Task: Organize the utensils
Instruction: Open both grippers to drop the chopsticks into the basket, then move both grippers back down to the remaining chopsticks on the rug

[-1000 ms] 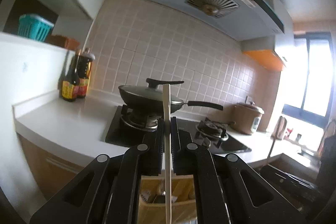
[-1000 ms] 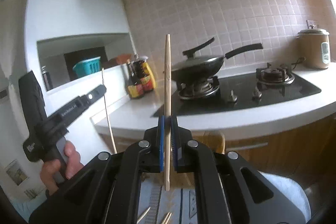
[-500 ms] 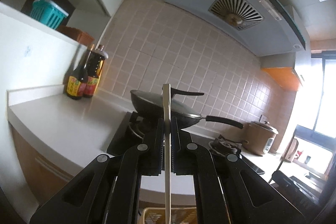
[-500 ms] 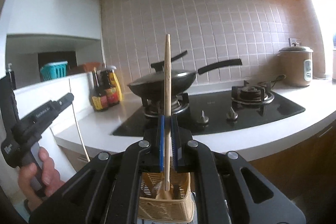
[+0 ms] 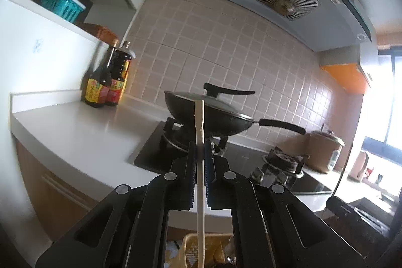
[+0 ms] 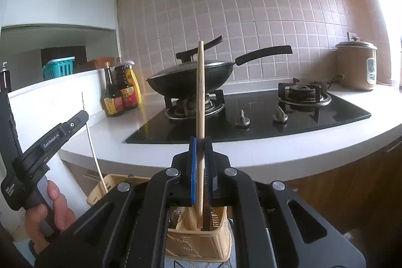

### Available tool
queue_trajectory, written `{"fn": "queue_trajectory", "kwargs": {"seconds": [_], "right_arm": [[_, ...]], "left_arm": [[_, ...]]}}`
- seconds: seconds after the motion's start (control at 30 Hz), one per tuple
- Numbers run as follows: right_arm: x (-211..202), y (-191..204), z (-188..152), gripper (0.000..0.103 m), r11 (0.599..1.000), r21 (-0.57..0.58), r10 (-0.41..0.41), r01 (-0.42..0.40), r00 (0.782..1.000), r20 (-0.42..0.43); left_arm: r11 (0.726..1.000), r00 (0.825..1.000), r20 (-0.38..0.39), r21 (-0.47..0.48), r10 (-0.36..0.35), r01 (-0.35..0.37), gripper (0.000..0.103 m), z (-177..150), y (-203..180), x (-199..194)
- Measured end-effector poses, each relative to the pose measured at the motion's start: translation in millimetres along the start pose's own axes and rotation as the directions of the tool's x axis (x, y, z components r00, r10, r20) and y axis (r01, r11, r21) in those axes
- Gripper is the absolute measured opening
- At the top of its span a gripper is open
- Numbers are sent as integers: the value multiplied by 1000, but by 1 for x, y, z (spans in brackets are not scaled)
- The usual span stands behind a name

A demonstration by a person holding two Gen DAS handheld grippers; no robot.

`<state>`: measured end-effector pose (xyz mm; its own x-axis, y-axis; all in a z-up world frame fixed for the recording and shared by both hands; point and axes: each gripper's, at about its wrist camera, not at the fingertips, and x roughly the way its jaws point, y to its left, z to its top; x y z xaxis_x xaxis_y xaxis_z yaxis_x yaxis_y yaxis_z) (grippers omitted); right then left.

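Clamping a pale wooden chopstick upright between its narrow black pads, the left gripper is held in front of the white kitchen surface; the stick's lower end descends toward the rim of a woven yellow utensil basket visible at the bottom edge of the left wrist view. The right gripper is closed on a second, light-brown wooden chopstick, also upright between blue-edged pads, and its lower tip sits inside the same yellow utensil basket, among other items whose identity cannot be determined. In the right wrist view the left gripper body appears at the near left, held by the person's left hand, with its thin chopstick angled down to the basket's left corner. Beyond both grippers, a black lidded wok rests on the left burner of a black glass gas hob. Two dark sauce bottles with yellow and red labels stand together at the far left of the surface, against the tiled wall. A brown rice cooker stands at the far right. A teal plastic basket sits on the ledge at the left.
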<state>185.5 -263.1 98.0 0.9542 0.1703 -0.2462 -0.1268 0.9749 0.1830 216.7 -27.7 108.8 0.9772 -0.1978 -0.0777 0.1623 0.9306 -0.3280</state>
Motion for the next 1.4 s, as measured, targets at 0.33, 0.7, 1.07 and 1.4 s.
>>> {"fn": "queue_trajectory", "kwargs": {"seconds": [0.33, 0.7, 1.07, 1.4], "right_arm": [[-15, 2, -10, 6, 999, 14, 46, -44, 993, -108], [-75, -6, -10, 25, 989, 140, 82, -57, 981, -178], [-93, -9, -28, 50, 976, 210, 45, 51, 903, -427], [-79, 37, -88, 50, 993, 103, 23, 59, 753, -657]], "left_arm": [[997, 997, -55, 52, -62, 65, 31, 6, 4, -30], [990, 982, -135, 4, -136, 138, 44, 38, 34, -97], [982, 894, -413, -3, -171, 187, 53, 40, 41, -129], [963, 743, -666, 154, -64, 221, 53, -33, 42, -134]]}}
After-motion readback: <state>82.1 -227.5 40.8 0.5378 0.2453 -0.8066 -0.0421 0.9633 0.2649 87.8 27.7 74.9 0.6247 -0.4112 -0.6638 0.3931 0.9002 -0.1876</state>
